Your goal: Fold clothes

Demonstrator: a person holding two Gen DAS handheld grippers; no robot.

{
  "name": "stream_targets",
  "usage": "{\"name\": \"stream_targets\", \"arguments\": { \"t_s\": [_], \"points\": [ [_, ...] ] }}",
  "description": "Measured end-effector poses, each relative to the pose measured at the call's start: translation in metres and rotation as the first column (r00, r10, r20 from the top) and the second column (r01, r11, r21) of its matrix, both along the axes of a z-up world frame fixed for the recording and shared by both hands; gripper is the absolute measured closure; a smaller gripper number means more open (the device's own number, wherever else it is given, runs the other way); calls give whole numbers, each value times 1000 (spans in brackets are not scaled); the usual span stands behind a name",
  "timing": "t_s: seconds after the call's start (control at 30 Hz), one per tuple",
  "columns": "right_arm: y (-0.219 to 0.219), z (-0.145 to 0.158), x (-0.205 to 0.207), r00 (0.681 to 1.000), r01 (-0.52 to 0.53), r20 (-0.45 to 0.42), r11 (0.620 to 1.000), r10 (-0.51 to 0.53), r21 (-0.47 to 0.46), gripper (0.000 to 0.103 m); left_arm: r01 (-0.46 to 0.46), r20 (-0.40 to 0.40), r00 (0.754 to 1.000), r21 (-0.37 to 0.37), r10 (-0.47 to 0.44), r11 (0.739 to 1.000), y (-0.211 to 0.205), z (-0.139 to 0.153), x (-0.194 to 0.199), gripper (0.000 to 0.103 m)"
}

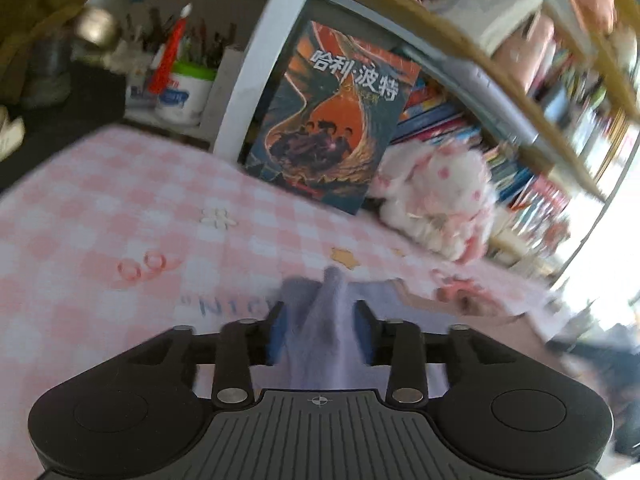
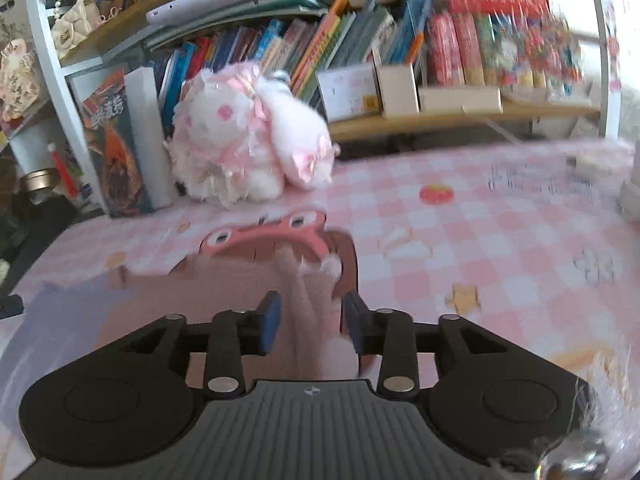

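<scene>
Left tongs (image 1: 320,312): apart, lilac cloth (image 1: 320,332) ridged between pads, seemingly loose.
Right tongs (image 2: 312,312): apart, pink garment (image 2: 308,320) between.

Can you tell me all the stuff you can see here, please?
Soft lilac and pink garment: one, on the cloth, between both grippers' fingers.
Pink-and-white checked tablecloth: one, covering the table.
Fluffy white-and-pink plush toy: one, at the shelf's foot.
Dark blue-and-orange book: one, leaning against the shelf.
Wooden bookshelf: one, full of colourful books, behind the table.
White pot of pens: one, far left.
Left gripper: black, fabric bunched between blue pads.
Right gripper: black, fabric between pads.
</scene>
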State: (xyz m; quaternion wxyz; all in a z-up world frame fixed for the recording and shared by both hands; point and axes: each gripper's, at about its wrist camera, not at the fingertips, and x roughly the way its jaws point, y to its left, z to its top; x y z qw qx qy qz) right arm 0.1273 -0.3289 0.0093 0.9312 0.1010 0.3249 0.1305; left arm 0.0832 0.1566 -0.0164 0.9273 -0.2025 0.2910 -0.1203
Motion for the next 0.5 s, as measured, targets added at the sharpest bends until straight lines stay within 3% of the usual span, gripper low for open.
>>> {"name": "stream_targets", "arguments": {
  "t_s": [0.1, 0.23, 0.3, 0.37, 0.4, 0.5],
  "points": [
    [-8, -7, -10, 998, -11, -59, 999, 13, 36, 69, 38, -51, 998, -49, -41, 998, 2, -9, -8, 46],
    [-12, -11, -17, 996, 11, -86, 994, -2, 109, 69, 49, -83, 995, -37, -52, 998, -3, -18, -10, 49],
    [-13, -15, -19, 994, 20, -108, 987, -2, 162, 77, 62, -90, 994, -68, -68, 996, -4, -20, -10, 52],
    [-13, -18, -22, 992, 27, -126, 978, -1, 206, 82, 70, -106, 991, -78, -78, 994, -6, -21, -12, 64],
    [-10, -17, -26, 992, 21, -122, 980, 3, 198, 85, 66, -108, 992, -55, -72, 996, -7, -21, -14, 76],
    [-2, -14, -38, 994, 6, -112, 984, 14, 176, 88, 53, -102, 993, -28, -55, 998, -2, -20, -23, 82]
  ]
}}
